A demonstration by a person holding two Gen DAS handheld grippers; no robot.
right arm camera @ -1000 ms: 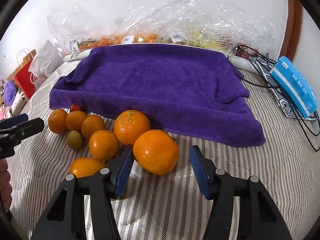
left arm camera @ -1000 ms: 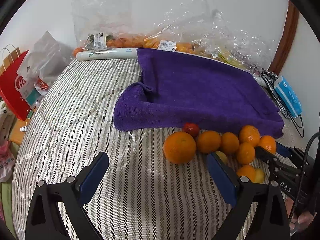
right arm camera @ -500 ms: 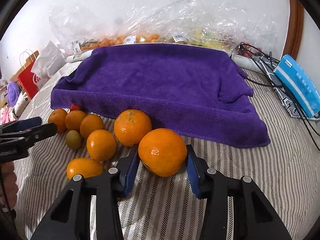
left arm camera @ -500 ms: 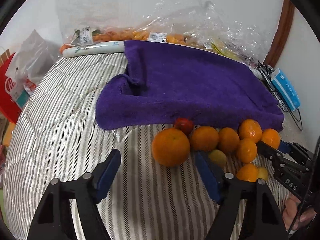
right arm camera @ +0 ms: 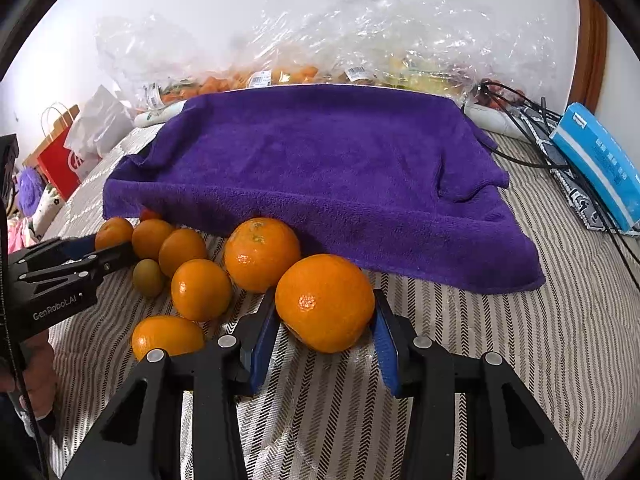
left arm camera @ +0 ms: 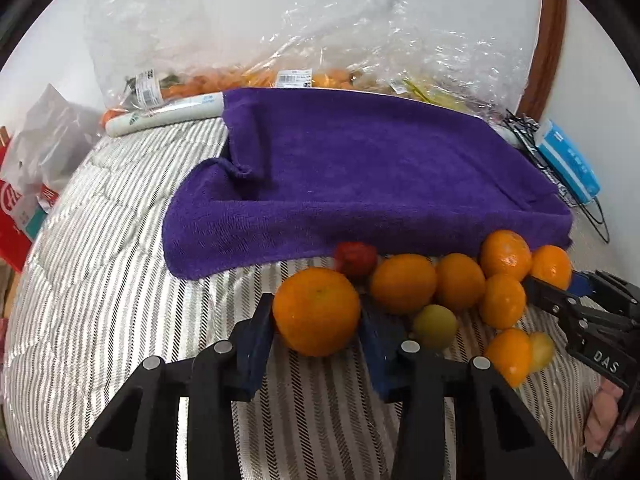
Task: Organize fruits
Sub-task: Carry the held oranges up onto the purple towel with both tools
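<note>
Already left tongs (left arm camera: pixel 316 316) closing round an orange (left arm camera: pixel 317 310), right tongs (right arm camera: pixel 325 316) gripping another orange (right arm camera: pixel 325 302), clear bags (right arm camera: pixel 320 52) holding fruit

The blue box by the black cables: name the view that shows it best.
The right wrist view. There the blue box lies large and nearly whole on the striped cover beside the black cables, its light stripe plain. In the left wrist view the box is small, squeezed against the right edge and warped.

Left gripper (left arm camera: pixel 318 320) fingers closing, right gripper (right arm camera: pixel 325 320) clamped.
</note>
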